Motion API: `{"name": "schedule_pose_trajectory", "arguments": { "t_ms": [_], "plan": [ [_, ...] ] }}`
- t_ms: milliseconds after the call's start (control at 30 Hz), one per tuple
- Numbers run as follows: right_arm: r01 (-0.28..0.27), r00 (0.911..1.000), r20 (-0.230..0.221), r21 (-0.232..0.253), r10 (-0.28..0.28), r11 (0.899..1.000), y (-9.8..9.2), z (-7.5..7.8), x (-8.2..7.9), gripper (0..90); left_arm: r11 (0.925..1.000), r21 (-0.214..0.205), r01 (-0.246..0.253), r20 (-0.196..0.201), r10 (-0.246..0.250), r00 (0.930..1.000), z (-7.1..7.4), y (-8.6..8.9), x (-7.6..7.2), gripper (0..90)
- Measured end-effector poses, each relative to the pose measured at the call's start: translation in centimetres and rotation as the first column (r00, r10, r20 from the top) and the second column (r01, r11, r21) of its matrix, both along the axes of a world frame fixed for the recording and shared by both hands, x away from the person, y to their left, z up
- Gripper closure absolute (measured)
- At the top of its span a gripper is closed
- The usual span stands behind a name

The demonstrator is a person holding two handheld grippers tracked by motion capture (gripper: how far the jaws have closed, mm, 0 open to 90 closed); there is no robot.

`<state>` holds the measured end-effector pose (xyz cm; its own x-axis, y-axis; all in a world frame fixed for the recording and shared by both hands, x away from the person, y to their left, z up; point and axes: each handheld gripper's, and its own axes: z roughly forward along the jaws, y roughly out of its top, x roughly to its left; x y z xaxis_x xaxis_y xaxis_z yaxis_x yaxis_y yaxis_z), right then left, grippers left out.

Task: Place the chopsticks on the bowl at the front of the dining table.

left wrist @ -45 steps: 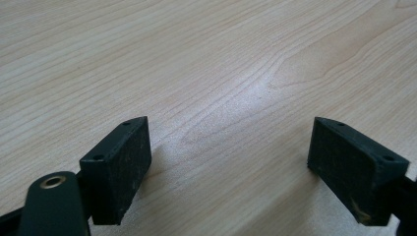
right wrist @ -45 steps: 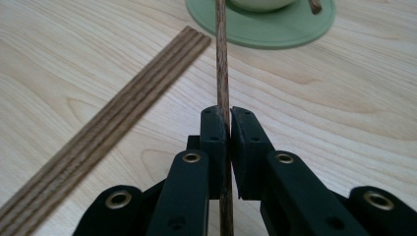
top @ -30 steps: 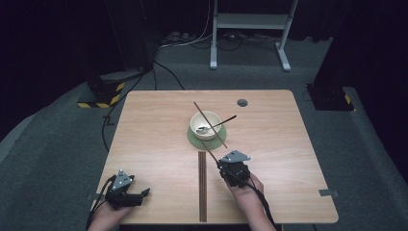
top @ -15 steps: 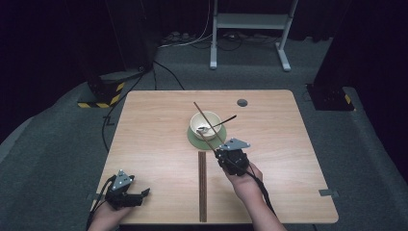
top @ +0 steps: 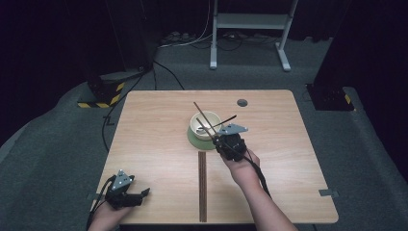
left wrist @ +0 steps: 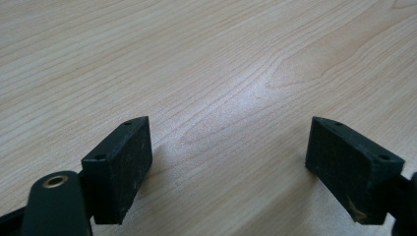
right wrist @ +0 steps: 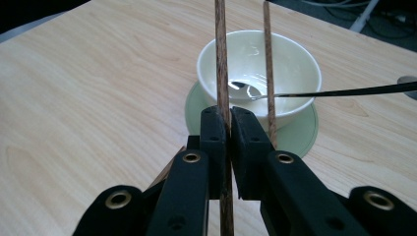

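A cream bowl (top: 204, 123) (right wrist: 290, 64) stands on a green saucer (top: 194, 140) (right wrist: 194, 105) at the table's middle. Inside it lies a spoon (top: 225, 120) (right wrist: 344, 91), its dark handle reaching out over the rim to the right. My right gripper (top: 217, 139) (right wrist: 227, 115) is just in front of the bowl, shut on a brown wooden chopstick (right wrist: 221, 59) that points over the bowl. A second chopstick (top: 198, 109) (right wrist: 267, 59) leans across the bowl beside it. At the near left corner my left gripper (top: 143, 192) (left wrist: 228, 147) rests open on bare wood with nothing between its jaws.
A long dark wooden strip (top: 202, 185) lies on the table, running from the saucer toward the near edge. A round dark hole (top: 242, 102) sits at the table's far right. Cables, a white stand (top: 250, 21) and dark floor surround the table.
My right gripper has moved away from me toward the bowl and risen, carrying the chopstick with it. The left gripper has not moved.
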<state>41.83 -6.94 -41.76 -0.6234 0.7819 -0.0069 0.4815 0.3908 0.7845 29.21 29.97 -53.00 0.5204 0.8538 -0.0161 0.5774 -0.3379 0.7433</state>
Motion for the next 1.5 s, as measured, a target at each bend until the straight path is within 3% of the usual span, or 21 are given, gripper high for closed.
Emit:
{"name": "schedule_pose_trajectory", "arguments": {
  "t_ms": [567,900,1100,1400,1500],
  "plan": [
    [0.070,0.9961,-0.053,-0.022,-0.071,0.997,1.3,0.5,5.0,84.4,1.0000,-0.001,0.002,0.000,-0.002,1.0000,0.0,0.0,0.0,17.8],
    [0.102,0.9916,-0.076,-0.037,-0.105,0.994,3.5,0.6,7.3,84.4,1.0000,0.002,0.003,0.000,-0.003,1.0000,0.0,0.0,0.0,17.8],
    [0.112,0.9904,-0.076,-0.051,-0.115,0.992,4.8,0.0,8.5,84.4,1.0000,0.004,0.004,0.000,-0.004,1.0000,0.0,0.0,0.0,17.8],
    [0.123,0.9826,-0.131,-0.075,-0.132,0.990,5.9,-1.2,10.1,84.4,1.0000,0.000,0.003,0.000,-0.003,1.0000,0.0,0.0,0.0,17.8],
    [0.121,0.9830,-0.128,-0.088,-0.132,0.989,6.3,-1.4,10.3,84.4,1.0000,0.001,0.004,0.000,-0.004,1.0000,0.0,0.0,0.0,17.8]
  ]
}}
